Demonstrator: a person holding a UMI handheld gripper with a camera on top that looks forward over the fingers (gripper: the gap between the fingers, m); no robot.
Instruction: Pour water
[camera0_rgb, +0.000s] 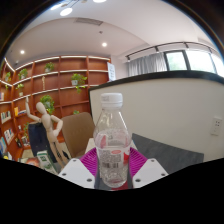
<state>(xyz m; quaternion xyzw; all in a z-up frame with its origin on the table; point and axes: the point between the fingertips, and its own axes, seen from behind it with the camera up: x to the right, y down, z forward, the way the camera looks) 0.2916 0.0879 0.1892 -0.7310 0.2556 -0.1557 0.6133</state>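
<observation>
A clear plastic water bottle (112, 140) with a white cap and a red-and-white label stands upright between my gripper's (112, 168) two fingers. The magenta pads (91, 162) press against both sides of the bottle at its label. The bottle is held up in the air, with the room behind it. The bottle's base is hidden below the fingers. No cup or other vessel shows.
A wooden artist's mannequin (47, 125) stands to the left beyond the bottle. A white partition wall (170, 110) runs behind. Bookshelves with green plants (60, 85) line the far wall. A grey surface (170, 155) lies to the right.
</observation>
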